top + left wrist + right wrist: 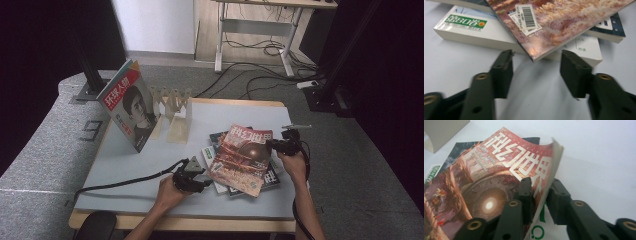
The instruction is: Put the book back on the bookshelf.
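The right gripper (537, 192) is clamped on the red magazine (240, 157), at its three-o'clock edge. The left gripper (536, 72), jaws apart and apparently holding nothing, should be kept clear at seven o'clock while the cover is lifted gently.

Setting: lab or office workroom rigged for recording.
Enclosure: black curtains (45, 40) at left and right, dark support posts (87, 65) beside them.
Floor: grey carpet (45, 145), loose cables (260, 50) trailing across it.
Background furniture: height-adjustable desk frame (255, 30), white legs, cables hanging beneath.
Work surface: pale counter (150, 165) with wooden edge, carrying a wooden rack (172, 107) and stacked magazines (242, 157).
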Demonstrator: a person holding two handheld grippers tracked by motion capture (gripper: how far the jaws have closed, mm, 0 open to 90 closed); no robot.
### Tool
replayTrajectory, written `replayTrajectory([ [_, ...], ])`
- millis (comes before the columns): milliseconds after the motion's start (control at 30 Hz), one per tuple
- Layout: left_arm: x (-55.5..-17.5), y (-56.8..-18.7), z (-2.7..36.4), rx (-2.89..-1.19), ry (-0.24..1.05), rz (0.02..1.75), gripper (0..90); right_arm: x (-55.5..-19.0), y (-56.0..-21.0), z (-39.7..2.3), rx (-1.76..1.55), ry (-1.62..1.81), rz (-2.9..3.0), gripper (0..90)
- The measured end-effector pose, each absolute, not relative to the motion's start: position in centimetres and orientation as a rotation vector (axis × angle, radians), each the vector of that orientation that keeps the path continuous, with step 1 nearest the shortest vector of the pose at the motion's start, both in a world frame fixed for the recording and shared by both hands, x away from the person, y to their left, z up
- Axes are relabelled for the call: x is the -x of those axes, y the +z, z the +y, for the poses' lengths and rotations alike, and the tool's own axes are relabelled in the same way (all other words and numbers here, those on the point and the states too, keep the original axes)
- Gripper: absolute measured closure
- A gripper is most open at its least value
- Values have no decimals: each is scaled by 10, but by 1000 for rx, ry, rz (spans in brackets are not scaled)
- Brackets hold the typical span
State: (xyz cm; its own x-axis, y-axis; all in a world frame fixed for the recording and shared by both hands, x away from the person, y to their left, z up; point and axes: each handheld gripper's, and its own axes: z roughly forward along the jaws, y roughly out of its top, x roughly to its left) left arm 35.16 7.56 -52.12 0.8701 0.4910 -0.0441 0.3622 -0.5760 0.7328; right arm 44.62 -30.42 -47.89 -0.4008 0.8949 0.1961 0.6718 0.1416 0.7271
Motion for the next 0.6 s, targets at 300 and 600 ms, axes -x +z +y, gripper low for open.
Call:
replayTrajectory([
  [300,-358,-520,79,-2320,186,641,252,-433,-462,-294,-1454,1146,2098,817],
  [600,-372,-505,85,-2242,114,655,243,-414,-449,-291,-1378,1184,2074,827],
])
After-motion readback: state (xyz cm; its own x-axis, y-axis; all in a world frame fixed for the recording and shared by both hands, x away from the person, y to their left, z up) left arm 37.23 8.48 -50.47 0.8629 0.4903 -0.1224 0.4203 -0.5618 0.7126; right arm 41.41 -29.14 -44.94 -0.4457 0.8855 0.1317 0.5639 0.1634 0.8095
